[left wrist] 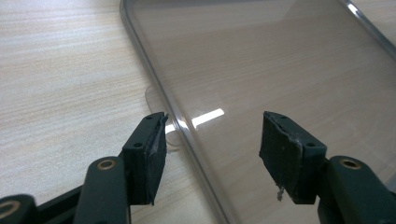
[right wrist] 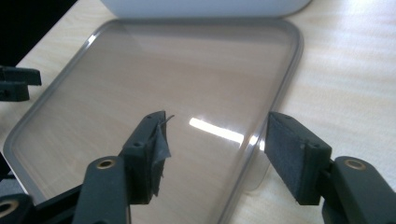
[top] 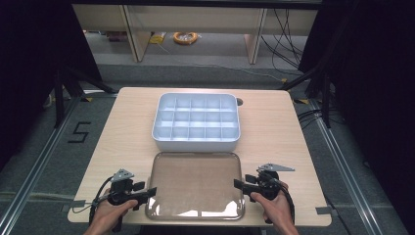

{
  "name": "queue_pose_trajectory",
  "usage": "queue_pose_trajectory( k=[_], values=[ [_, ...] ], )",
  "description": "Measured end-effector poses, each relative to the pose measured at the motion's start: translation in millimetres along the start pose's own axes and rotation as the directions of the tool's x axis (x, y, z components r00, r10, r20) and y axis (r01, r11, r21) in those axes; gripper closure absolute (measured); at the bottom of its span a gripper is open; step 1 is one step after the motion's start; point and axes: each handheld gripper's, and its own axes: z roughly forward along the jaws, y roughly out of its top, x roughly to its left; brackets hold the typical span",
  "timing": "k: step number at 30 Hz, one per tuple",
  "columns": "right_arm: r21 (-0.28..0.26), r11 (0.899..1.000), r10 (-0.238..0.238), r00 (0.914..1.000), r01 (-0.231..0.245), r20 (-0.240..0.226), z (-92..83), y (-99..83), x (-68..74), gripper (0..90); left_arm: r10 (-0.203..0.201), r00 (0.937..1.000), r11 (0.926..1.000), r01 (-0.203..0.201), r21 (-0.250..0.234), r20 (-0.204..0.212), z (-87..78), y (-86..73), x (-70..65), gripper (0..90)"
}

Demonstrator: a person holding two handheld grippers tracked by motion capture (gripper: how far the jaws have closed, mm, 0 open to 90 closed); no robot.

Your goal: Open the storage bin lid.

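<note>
A clear plastic lid (top: 195, 183) lies flat on the wooden table near its front edge. Behind it stands a white box (top: 195, 142) divided into several compartments. At the lid's left rim my left gripper (top: 149, 192) is open. In the left gripper view its jaws (left wrist: 212, 135) straddle the rim of the lid (left wrist: 261, 60) without pressing on it. My right gripper (top: 238, 184) is open at the lid's right rim. In the right gripper view its jaws (right wrist: 217, 135) stand either side of the lid's (right wrist: 163, 70) edge, nothing pinched between the pads.
The white box's front wall (right wrist: 205, 7) sits just beyond the lid's far edge. Bare tabletop (top: 122, 142) stretches left and right of the box. A small clear tab (left wrist: 159, 100) sticks out from the lid's left rim. The table's front edge is close under both hands.
</note>
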Motion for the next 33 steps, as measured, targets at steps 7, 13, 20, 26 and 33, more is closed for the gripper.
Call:
queue_pose_trajectory(
  k=[7,13,20,26,33],
  values=[
    [-0.05,0.999,-0.02,0.9998,0.02,-0.009,-4.8,3.1,0.4,33.8,0.024,0.9995,0.9997,-0.024,0.001,0.02,-8.0,0.6,-0.5,37.1],
    [-0.089,0.995,-0.052,0.9984,0.049,-0.024,-8.5,5.1,5.0,29.8,0.022,0.9986,0.9991,-0.021,-0.037,0.049,-10.0,0.1,-4.9,30.4],
    [-0.098,0.993,-0.077,0.9955,0.071,-0.056,-9.1,5.2,11.2,24.3,0.061,0.9966,0.9964,-0.057,-0.063,0.056,-15.3,-1.1,-9.8,22.9],
    [-0.102,0.994,-0.05,0.9957,0.042,-0.078,-11.8,2.8,18.6,19.6,0.087,0.9947,0.9937,-0.082,-0.076,0.055,-21.7,-3.2,-11.9,20.1],
    [-0.129,0.988,-0.102,0.9911,0.091,-0.085,-15.7,-0.1,25.0,20.1,0.105,0.9938,0.9916,-0.102,-0.079,0.035,-27.6,-7.0,-15.4,19.1]
  ],
)
